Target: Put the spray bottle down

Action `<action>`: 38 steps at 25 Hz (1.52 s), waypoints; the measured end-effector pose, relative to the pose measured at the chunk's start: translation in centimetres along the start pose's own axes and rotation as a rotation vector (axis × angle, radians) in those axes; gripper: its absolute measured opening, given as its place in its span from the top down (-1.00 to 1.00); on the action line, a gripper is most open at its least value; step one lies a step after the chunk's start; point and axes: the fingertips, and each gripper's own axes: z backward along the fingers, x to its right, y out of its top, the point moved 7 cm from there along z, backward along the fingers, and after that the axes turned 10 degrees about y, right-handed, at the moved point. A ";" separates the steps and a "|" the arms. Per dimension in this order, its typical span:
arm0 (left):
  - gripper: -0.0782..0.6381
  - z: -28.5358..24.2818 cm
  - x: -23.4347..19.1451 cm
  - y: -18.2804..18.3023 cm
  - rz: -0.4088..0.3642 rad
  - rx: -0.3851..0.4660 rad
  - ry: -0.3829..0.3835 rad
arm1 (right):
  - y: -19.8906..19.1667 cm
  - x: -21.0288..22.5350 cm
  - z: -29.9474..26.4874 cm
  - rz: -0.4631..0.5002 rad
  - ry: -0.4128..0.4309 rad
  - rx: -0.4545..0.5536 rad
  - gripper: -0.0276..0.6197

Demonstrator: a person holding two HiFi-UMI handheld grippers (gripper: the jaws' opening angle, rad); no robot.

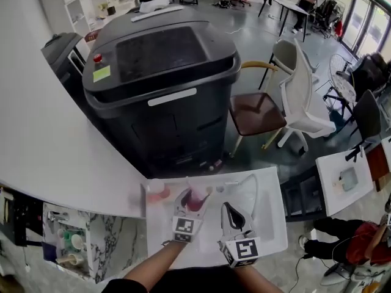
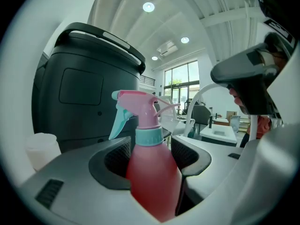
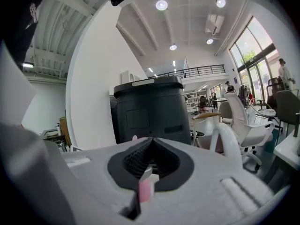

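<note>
A pink spray bottle (image 2: 152,172) with a teal collar and trigger stands upright between the jaws of my left gripper (image 2: 150,149), whose pads press on its body. In the head view the spray bottle (image 1: 197,200) sits in the left gripper (image 1: 195,194) over the far left part of a small white table (image 1: 269,224). To its right, my right gripper (image 1: 229,207) hovers over the same table with its jaws together. In the right gripper view the right gripper (image 3: 151,149) is shut; a small pink-and-white bit shows low in the seam, and I cannot tell what it is.
A big black machine (image 1: 165,72) stands just beyond the table. A whitish container (image 1: 157,193) sits at the table's far left corner, blurred. A white arched tube (image 1: 249,180) rises at the far edge. A brown chair (image 1: 256,112) and a white chair (image 1: 305,96) stand to the right.
</note>
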 end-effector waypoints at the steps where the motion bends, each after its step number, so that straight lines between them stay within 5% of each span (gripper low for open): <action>1: 0.00 -0.7 0.0 -0.3 -0.010 0.006 0.006 | 0.3 0.4 -0.7 -0.001 -0.001 0.000 0.92; 15: 0.00 -8.6 -0.6 -2.5 -0.116 0.057 0.005 | 1.1 1.6 -5.3 -0.072 0.062 -0.058 0.92; 21: 0.00 -10.0 -0.3 -3.2 0.009 0.077 0.007 | -0.2 1.2 -6.1 -0.088 0.067 -0.120 0.92; 38: 0.00 -11.0 -1.5 -5.6 0.022 0.150 -0.040 | -1.8 1.0 -4.9 -0.104 0.061 -0.182 0.92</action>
